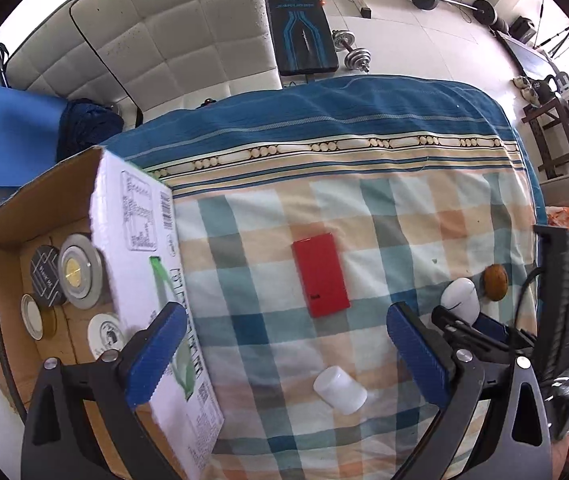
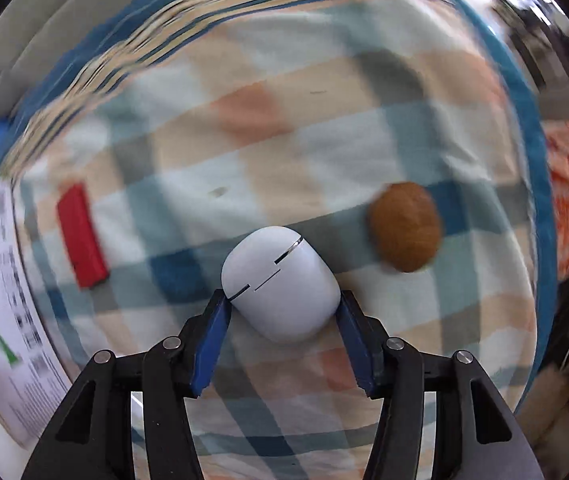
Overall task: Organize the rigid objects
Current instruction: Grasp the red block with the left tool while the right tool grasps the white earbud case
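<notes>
My right gripper [image 2: 282, 304] is shut on a white earbud case [image 2: 280, 282], with a blue pad against each side; the case also shows in the left wrist view [image 1: 459, 295]. A brown walnut-like object [image 2: 404, 226] lies just right of it on the checked cloth. A red flat box [image 1: 320, 276] lies mid-cloth, and a white cylinder [image 1: 339, 389] lies nearer me. My left gripper [image 1: 284, 352] is open and empty, above the cloth beside the cardboard box [image 1: 132, 240] at left, which holds several round tins and lids [image 1: 80, 270].
The checked cloth [image 1: 384, 208] covers a bed or table with a blue border at the far edge. The right gripper's body and screen [image 1: 564, 304] are at the right. Beyond are a padded mat, a weight bench and dumbbells on the floor.
</notes>
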